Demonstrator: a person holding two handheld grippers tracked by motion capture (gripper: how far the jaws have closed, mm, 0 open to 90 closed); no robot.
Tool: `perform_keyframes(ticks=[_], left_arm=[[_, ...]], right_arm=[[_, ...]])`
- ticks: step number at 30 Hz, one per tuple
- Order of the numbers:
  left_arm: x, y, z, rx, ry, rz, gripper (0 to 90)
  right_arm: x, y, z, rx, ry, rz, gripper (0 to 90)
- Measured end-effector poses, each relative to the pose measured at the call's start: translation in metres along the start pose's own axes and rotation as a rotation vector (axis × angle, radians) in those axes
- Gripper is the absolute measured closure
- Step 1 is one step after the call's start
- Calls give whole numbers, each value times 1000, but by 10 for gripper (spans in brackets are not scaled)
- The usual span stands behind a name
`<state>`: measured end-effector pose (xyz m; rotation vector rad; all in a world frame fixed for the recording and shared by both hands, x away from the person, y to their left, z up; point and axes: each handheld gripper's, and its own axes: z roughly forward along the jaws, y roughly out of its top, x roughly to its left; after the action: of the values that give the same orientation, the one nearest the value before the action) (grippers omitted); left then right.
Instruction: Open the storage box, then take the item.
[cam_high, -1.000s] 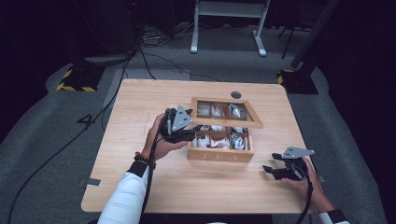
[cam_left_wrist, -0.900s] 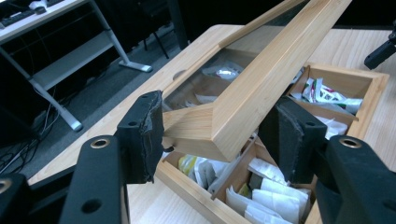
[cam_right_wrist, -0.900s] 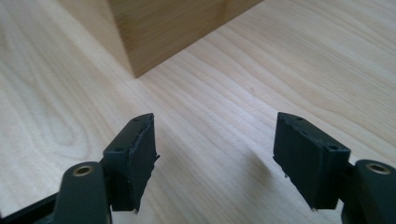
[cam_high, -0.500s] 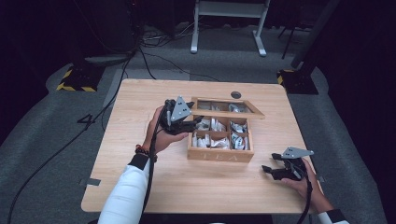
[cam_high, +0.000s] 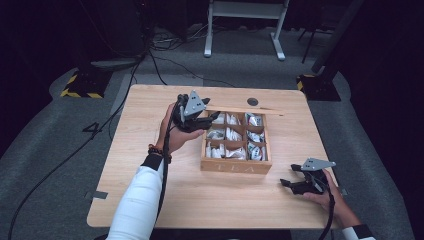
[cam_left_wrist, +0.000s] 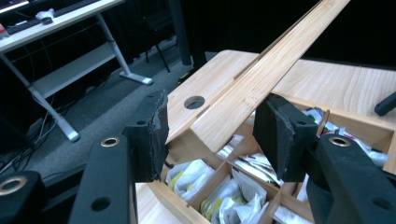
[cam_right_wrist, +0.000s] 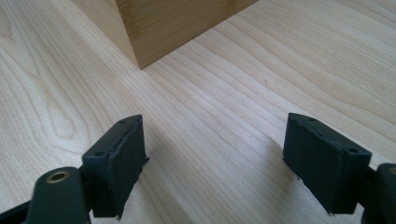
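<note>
A wooden tea box (cam_high: 235, 166) marked TEA sits mid-table, its compartments full of tea bags (cam_high: 230, 135). Its thin wooden lid (cam_high: 250, 110) is swung up on the far side and shows edge-on. My left gripper (cam_high: 212, 117) is at the lid's left end. In the left gripper view the lid (cam_left_wrist: 261, 79) runs between the spread jaws of that gripper (cam_left_wrist: 210, 135), with a gap beside the left pad, above the tea bags (cam_left_wrist: 224, 196). My right gripper (cam_high: 287, 184) rests open on the table near the front right, facing the box's corner (cam_right_wrist: 163, 23); nothing is between its pads (cam_right_wrist: 215, 158).
The light wood table (cam_high: 150, 125) has a round cable hole (cam_high: 252, 101) just behind the box. Beyond the far edge are a white desk frame (cam_high: 245, 25), floor cables and a yellow-black striped base (cam_high: 82, 82). Table edges lie close to the right hand.
The left gripper has risen and moved away from the person, swinging the lid from low over the box up to edge-on. The right gripper has stayed put.
</note>
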<state>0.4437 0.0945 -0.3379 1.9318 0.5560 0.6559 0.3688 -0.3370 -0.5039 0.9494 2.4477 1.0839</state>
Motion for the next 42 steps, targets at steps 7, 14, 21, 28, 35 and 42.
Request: perform_keyframes(ticks=[7,14,21,28,35,42], left_arm=[[9,9,3,-2,2,-18,462],[19,15,8,-14,-4,-41,463],[30,23,14,-29,-2,-76,464],[36,27,17,-29,2,-85,466],[39,31,21,-28,23,-84,468],[41,33,23,-34,30,-85,471]], right_arm=[[0,0,0,1,1,-1,208],[0,0,0,0,2,-1,205],[0,0,0,1,3,-1,202],[0,0,0,1,3,-2,202],[0,0,1,1,4,0,199],[0,1,1,1,4,0,198]])
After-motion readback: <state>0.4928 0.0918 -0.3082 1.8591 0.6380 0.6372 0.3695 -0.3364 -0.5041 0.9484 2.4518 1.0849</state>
